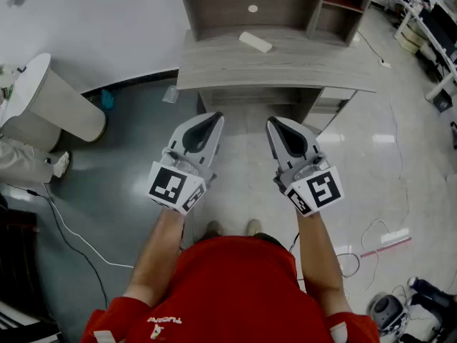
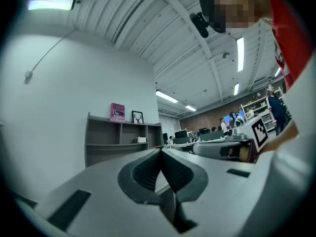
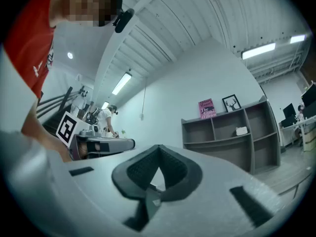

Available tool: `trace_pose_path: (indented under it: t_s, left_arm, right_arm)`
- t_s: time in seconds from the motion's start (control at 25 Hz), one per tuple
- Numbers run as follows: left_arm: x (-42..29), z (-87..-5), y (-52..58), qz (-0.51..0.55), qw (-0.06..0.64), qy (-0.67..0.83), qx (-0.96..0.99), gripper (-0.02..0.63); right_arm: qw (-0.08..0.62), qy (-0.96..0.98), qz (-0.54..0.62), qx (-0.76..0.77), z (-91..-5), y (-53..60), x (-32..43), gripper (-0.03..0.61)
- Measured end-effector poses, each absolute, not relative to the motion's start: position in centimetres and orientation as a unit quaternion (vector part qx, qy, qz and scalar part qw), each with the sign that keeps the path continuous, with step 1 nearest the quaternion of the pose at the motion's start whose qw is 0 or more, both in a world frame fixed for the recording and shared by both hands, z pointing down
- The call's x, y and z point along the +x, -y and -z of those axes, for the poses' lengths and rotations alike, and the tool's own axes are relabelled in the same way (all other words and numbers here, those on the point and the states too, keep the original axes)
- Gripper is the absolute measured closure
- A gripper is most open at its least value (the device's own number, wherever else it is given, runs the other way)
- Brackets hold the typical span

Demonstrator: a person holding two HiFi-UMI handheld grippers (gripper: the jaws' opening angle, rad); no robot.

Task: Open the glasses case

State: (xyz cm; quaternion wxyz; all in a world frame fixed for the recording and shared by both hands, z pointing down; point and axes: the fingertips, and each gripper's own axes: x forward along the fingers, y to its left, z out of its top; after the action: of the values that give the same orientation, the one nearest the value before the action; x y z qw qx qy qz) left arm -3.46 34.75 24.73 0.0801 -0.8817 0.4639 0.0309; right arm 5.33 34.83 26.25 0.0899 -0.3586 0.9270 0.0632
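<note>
A white oblong glasses case (image 1: 255, 42) lies shut on the grey desk (image 1: 214, 66), under its shelf unit (image 1: 214, 6). Both grippers are held side by side at waist height, short of the desk's front edge and well apart from the case. My left gripper (image 1: 214, 117) is shut with nothing between its jaws, and its tips meet in its own view (image 2: 160, 152). My right gripper (image 1: 273, 122) is likewise shut and empty (image 3: 159, 148). The case is hidden behind the jaws in both gripper views.
The shelf unit (image 2: 118, 137) carries a pink book (image 2: 117, 112), a framed picture (image 2: 138, 117) and a small white object (image 3: 241, 131). A white rounded stand (image 1: 50, 98) is at the left. Cables (image 1: 71, 234) trail over the floor. Desks with monitors (image 1: 428, 20) stand far right.
</note>
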Motion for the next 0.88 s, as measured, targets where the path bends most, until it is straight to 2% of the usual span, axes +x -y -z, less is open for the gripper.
trace_pose_path:
  t_s: [0.56,0.88]
  left_arm:
    - [-0.5,-26.9,-31.0,-0.014,0.066,-0.49,-0.869,0.604]
    - [-1.9,-27.5,-23.1,-0.017,0.069,-0.494,-0.866,0.604]
  right_arm:
    - [0.099,-0.929,-0.048,-0.353,-28.1,-31.7,10.2,0.574]
    - [0.084,-0.931,-0.057,-0.351,-28.7,-24.7,8.9,0.574]
